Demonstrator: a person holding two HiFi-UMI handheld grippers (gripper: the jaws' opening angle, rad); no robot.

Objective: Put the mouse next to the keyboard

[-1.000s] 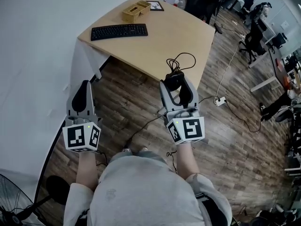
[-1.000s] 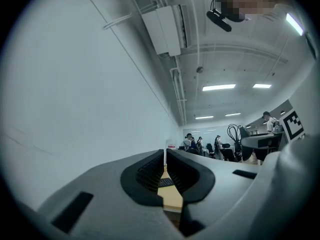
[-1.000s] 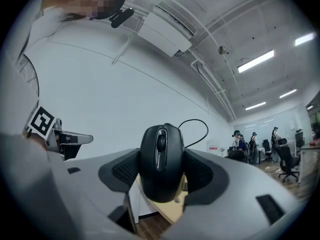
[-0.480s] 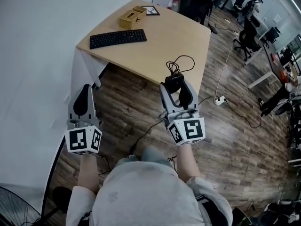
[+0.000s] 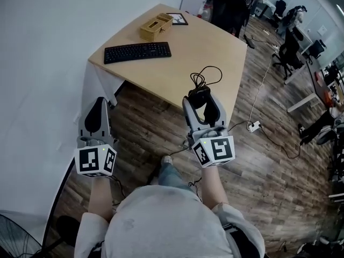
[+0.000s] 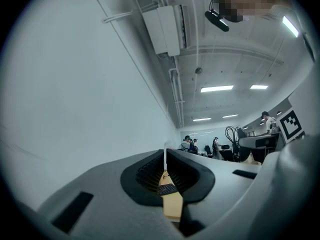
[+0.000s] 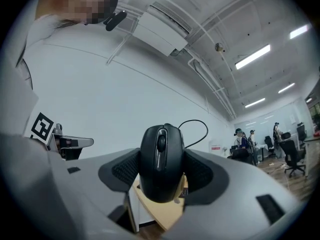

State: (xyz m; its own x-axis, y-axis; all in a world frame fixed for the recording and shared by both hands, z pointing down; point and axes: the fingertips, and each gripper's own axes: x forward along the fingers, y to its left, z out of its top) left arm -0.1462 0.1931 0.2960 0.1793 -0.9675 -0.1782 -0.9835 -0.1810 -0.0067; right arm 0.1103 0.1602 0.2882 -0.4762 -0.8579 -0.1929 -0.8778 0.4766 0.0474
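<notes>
- Mouse (image 7: 161,160), black and corded, sat pinched by its sides in the right gripper (image 5: 202,102), over the tan wooden table's (image 5: 185,47) near edge.
- Probably light, rigid, slick; its cord (image 5: 207,73) might drag.
- Black keyboard (image 5: 137,51) lay well apart; left gripper (image 6: 165,176) had its jaws nearly together, empty.

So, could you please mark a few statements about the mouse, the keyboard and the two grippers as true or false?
1. The right gripper is shut on the black mouse. True.
2. The left gripper holds the keyboard. False: its jaws are together and empty, and the keyboard lies on the table.
3. The mouse already lies beside the keyboard. False: it is held in the right gripper, well apart from the keyboard.
4. A wooden box sits on the table beyond the keyboard. True.
</notes>
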